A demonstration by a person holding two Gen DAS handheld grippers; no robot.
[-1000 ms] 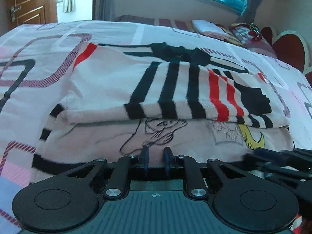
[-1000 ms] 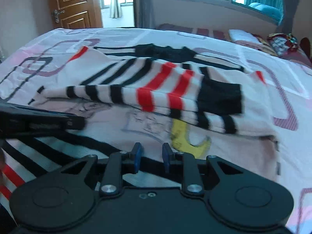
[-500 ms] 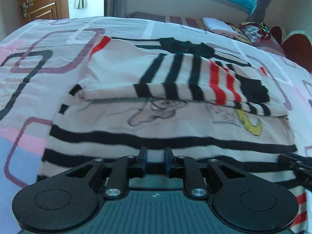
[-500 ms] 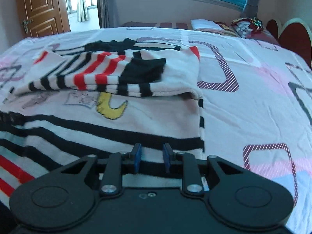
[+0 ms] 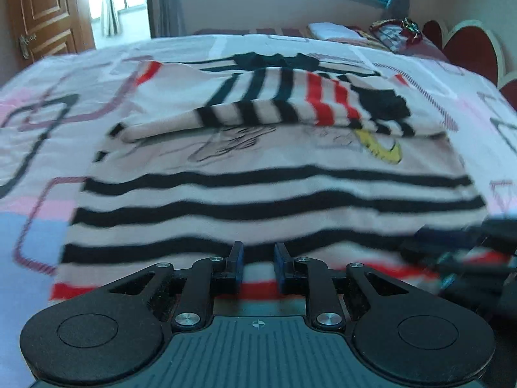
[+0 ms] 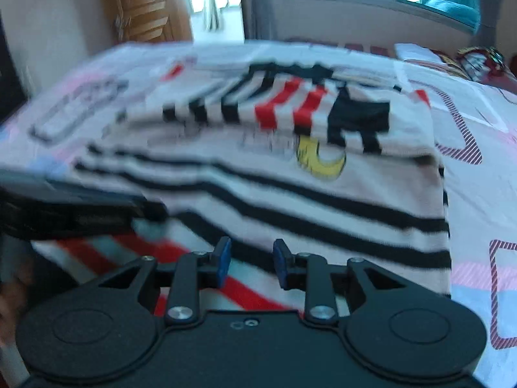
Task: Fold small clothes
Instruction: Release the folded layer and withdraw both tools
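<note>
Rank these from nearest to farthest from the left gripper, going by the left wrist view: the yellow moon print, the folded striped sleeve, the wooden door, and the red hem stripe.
From the left gripper:
1. Red hem stripe, right at the fingertips.
2. Yellow moon print, mid-garment, right of centre.
3. Folded striped sleeve, just beyond, across the upper half of the garment.
4. Wooden door, far left, past the bed.

Striped sweater (image 5: 258, 168) lies flat on bed, sleeves folded across its chest.

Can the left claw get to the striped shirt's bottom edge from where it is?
Probably yes. The left claw hangs right over the near edge of the striped shirt, its jaws slightly apart and opening, with nothing between it and the cloth. The right claw sits off to the side.
</note>
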